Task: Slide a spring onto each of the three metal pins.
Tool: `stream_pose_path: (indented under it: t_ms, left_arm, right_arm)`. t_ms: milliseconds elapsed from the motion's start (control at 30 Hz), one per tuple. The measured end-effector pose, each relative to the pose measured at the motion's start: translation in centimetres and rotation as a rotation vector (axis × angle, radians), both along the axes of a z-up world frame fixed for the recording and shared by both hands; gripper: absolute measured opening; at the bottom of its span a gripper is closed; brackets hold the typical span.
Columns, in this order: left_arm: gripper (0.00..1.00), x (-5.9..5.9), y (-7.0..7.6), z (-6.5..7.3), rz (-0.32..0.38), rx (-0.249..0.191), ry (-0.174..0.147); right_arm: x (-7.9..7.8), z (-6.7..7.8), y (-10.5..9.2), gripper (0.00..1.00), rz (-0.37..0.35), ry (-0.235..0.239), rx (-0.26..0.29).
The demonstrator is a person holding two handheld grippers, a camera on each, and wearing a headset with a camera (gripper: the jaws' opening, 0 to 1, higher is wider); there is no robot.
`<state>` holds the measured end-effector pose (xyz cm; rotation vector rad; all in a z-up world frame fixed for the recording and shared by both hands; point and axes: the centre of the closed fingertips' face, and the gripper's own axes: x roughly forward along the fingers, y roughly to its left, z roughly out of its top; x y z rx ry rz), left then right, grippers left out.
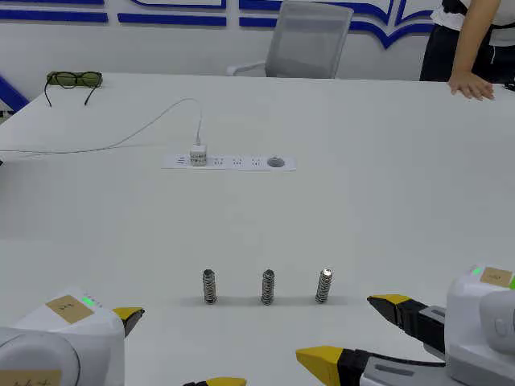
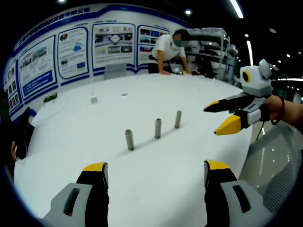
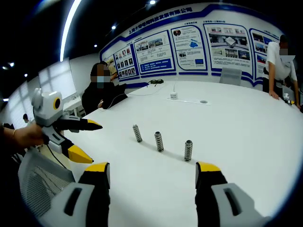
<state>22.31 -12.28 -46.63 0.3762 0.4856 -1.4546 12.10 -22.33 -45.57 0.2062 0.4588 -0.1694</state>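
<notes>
Springs (image 1: 268, 286) stand upright in a row on the white table (image 1: 362, 201), one over each of three metal pins (image 1: 326, 274). Left gripper (image 2: 156, 166) and right gripper (image 3: 153, 166) hover nearer, jaws spread and empty, probably held clear because the work looks done.

Three near views of the springs (image 1: 267, 286)

We hold our left gripper (image 1: 171, 348) low over the near edge of the table (image 1: 378, 209), on the left side. Its yellow-tipped fingers (image 2: 94, 167) are spread wide with nothing between them. Our right gripper (image 1: 350, 327) hangs over the same edge on the right, its fingers likewise wide apart and empty. Our right hand (image 2: 284, 109), a red band at the wrist, grips its body, and our left hand (image 3: 26, 135) grips the other.
</notes>
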Motion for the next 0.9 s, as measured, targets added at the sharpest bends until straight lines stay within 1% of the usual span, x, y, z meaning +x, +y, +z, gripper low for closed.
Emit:
stream_pose_path:
  t_ms: [100,200,267,300,333,467,600,700,800,900]
  left_arm:
    - [0.84,-0.17,0.28,0.01,0.0,-0.002,-0.001]
    - [0.85,-0.3,0.33,0.06,0.006,-0.012,0.011]
    - [0.85,-0.47,0.23,0.38,0.017,-0.043,0.038]
    - [0.86,-0.49,0.29,0.36,0.02,-0.043,0.048]
    - [0.86,-0.5,0.33,0.33,0.023,-0.041,0.05]
    - [0.88,-0.63,0.62,0.11,0.023,-0.036,0.036]
    - [0.9,-0.78,0.88,-0.27,0.023,-0.018,0.039]
    - [0.91,-0.76,0.87,-0.27,0.025,-0.02,0.039]
    - [0.92,-0.71,0.79,-0.14,0.027,-0.027,0.039]
    - [0.93,-0.62,0.78,-0.05,0.035,-0.035,0.046]
  right_arm:
    - [-0.27,0.08,0.35,0.76,-0.001,-0.008,-0.009]
    - [-0.43,-0.01,0.38,0.76,0.0,-0.002,-0.009]
    - [-0.56,0.01,0.36,0.77,-0.006,-0.001,-0.006]
    - [-0.61,0.02,0.39,0.77,-0.007,-0.001,-0.006]
    - [-0.65,0.0,0.41,0.78,-0.008,0.001,-0.005]
    - [-0.82,-0.11,0.79,0.78,-0.008,0.001,0.004]
    - [-0.84,0.17,0.9,0.8,-0.021,-0.028,0.002]
    - [-0.72,0.34,0.85,0.81,-0.036,-0.049,0.014]
    - [-0.8,0.17,0.68,0.82,-0.044,-0.042,0.011]
    - [-0.85,0.06,0.62,0.84,-0.042,-0.035,0.003]
